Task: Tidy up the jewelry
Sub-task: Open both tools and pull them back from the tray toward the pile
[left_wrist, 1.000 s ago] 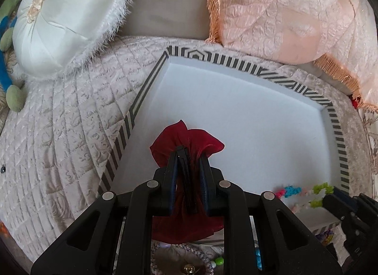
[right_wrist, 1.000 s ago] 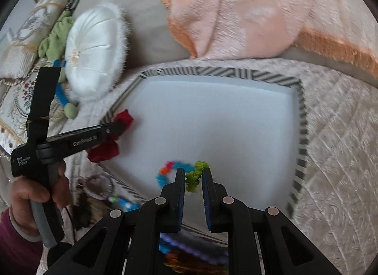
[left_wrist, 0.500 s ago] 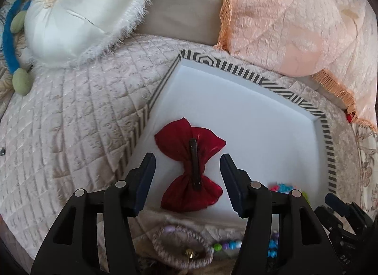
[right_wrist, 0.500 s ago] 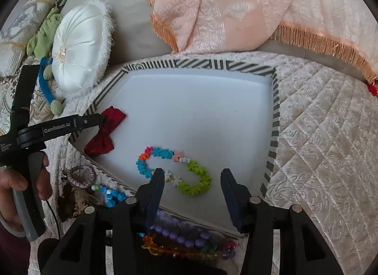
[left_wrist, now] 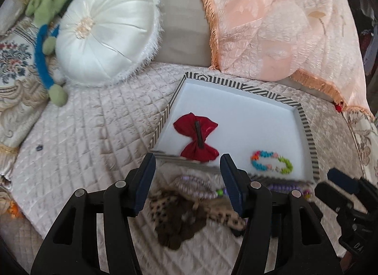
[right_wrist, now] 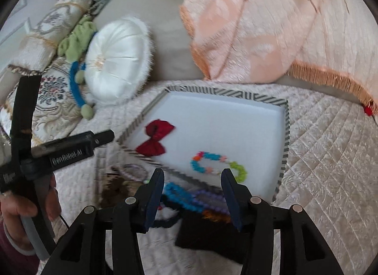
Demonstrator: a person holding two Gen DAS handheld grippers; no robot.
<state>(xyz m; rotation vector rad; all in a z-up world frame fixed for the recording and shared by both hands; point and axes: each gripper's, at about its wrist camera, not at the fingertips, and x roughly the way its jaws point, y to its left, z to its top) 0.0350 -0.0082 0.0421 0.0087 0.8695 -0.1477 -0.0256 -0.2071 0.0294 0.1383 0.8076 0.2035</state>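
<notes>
Bow and bracelet in tray

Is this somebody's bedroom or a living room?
Probably a living room sofa, though it could be a bed: a quilted cover, a round white cushion and a peach fringed throw lie around the striped tray.

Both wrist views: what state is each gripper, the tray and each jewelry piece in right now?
Left gripper: open, empty.
Right gripper: open, empty.
Tray: flat on the quilt, holding two items.
Red bow: lying in the tray.
Bead bracelet: lying in the tray.
Purple beads: outside the tray.
</notes>
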